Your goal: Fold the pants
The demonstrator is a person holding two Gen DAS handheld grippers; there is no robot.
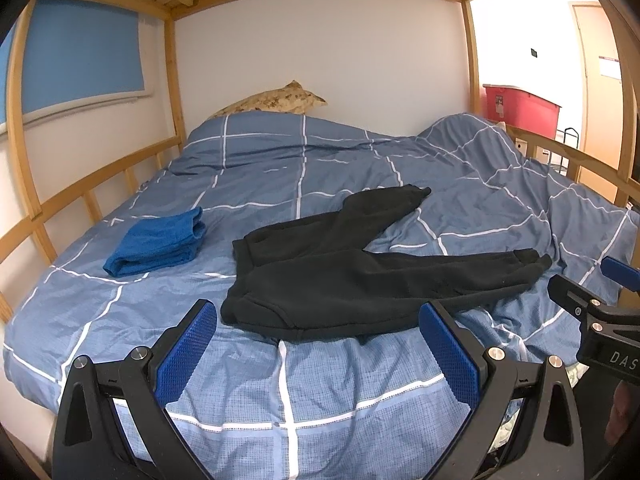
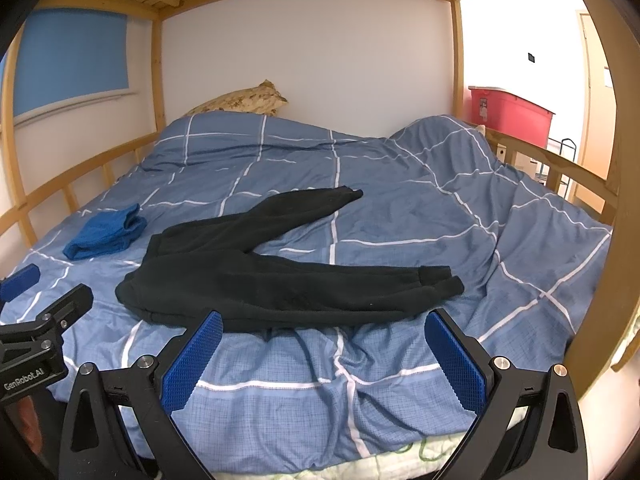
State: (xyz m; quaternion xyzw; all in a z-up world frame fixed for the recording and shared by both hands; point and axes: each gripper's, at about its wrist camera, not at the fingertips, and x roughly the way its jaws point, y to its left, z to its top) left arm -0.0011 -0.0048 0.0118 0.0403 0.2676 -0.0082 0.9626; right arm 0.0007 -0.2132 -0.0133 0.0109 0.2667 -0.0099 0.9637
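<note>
Black pants (image 1: 344,276) lie spread flat on the blue checked duvet (image 1: 280,168), waistband toward the near left, the two legs splayed apart to the right. They also show in the right wrist view (image 2: 256,276). My left gripper (image 1: 320,344) is open and empty, hovering just in front of the waistband. My right gripper (image 2: 324,352) is open and empty, in front of the near leg. The right gripper shows at the left view's right edge (image 1: 600,300); the left gripper shows at the right view's left edge (image 2: 36,312).
A folded blue garment (image 1: 160,242) lies on the duvet left of the pants. A patterned pillow (image 1: 276,100) sits at the head. Wooden rails (image 1: 92,196) border the bed. A red bin (image 1: 520,108) stands beyond the right rail.
</note>
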